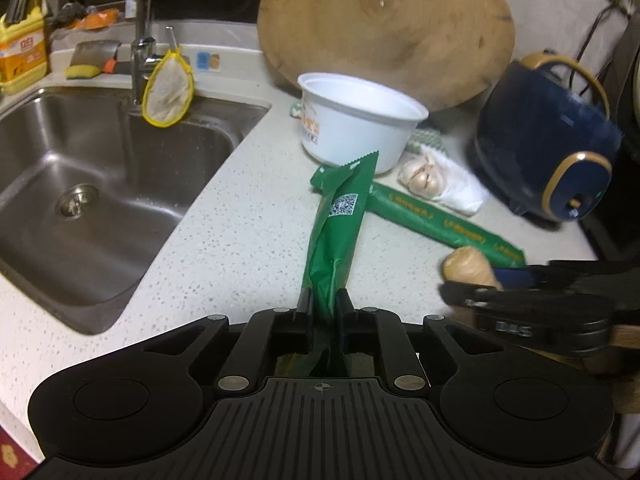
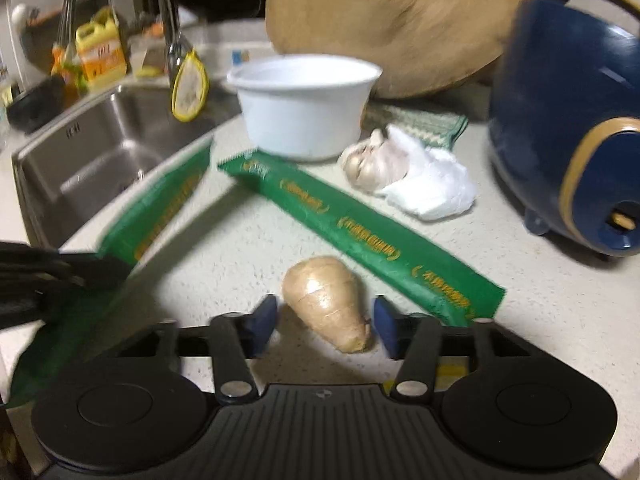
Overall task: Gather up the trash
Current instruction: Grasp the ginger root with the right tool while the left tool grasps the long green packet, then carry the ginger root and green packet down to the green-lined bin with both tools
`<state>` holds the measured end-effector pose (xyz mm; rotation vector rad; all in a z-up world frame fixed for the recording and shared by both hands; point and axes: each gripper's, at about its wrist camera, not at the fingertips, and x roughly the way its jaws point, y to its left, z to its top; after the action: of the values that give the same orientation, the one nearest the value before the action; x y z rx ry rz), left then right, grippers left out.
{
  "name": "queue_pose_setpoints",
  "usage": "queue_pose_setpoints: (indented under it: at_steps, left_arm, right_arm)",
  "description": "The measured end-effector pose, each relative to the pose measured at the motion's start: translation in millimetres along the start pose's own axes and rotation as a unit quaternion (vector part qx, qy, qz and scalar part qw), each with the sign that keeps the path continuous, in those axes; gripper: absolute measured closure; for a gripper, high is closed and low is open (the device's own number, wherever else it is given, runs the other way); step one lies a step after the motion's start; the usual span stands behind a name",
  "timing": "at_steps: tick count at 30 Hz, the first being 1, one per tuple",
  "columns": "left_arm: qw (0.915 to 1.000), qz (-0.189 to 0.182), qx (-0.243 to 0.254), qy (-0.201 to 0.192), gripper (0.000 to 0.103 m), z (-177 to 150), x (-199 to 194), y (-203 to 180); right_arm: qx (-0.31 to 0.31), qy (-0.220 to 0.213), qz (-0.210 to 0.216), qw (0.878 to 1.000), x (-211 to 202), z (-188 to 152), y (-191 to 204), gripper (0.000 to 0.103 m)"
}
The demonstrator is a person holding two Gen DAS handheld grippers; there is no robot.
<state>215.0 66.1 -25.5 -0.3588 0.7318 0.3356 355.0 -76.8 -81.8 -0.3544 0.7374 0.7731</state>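
sink (image 1: 80,184): brushed steel | wrapper (image 1: 336,232): glossy green plastic | counter (image 1: 240,240): speckled stone | board (image 1: 384,24): wood

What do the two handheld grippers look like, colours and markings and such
Both are matte black plastic: a ribbed centre plate with a small crosshair mark, round discs at each side, silver rivets. The left gripper has black fingers; the right gripper has blue fingers. No cables or sleeves show.
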Motion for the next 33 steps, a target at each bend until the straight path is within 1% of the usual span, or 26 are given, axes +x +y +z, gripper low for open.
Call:
queue_pose_setpoints:
  at_steps: [2, 4, 7, 10, 13, 17, 21, 26, 29, 33]
  left_arm:
    - [1.0000, -0.004, 0.007, 0.000, 0.089, -1, -3, -1]
    - [0.9998, -0.003, 0.016, 0.008, 0.089, -2, -3, -2]
    - [0.9994, -0.004, 0.032, 0.016, 0.089, -1, -4, -3]
    - [0.9989, -0.010, 0.042, 0.017, 0.089, 0, -5, -3]
    - [0.9979, -0.025, 0.057, 0.016, 0.090, 1, -9, -5]
    - [0.9954, -0.056, 0.077, 0.000, 0.090, 0, -26, -3]
    - [0.9901, -0.104, 0.093, -0.013, 0.090, -5, -54, 7]
    - [0.9814, -0.153, 0.115, -0.019, 0.090, -19, -87, 30]
    - [0.9775, -0.173, 0.121, -0.008, 0.090, -36, -100, 48]
    - [0.9764, -0.184, 0.112, 0.009, 0.090, -59, -112, 77]
  right_arm:
    - [-0.008, 0.002, -0.006, 1.000, 0, 1, 3, 0.062]
    - [-0.001, -0.001, -0.007, 1.000, -8, 1, 1, 0.064]
    - [0.029, -0.027, 0.007, 0.999, -33, -2, -8, 0.064]
    - [0.055, -0.059, 0.008, 0.997, -65, -5, -17, 0.064]
    - [0.079, -0.079, 0.003, 0.994, -91, -7, -21, 0.064]
    - [0.095, -0.103, -0.010, 0.990, -119, -12, -15, 0.064]
    - [0.099, -0.115, -0.021, 0.988, -142, -20, 6, 0.064]
    - [0.099, -0.103, -0.033, 0.989, -158, -37, 44, 0.064]
    - [0.096, -0.090, -0.036, 0.991, -161, -52, 73, 0.064]
    - [0.101, -0.069, -0.035, 0.992, -160, -70, 111, 0.064]
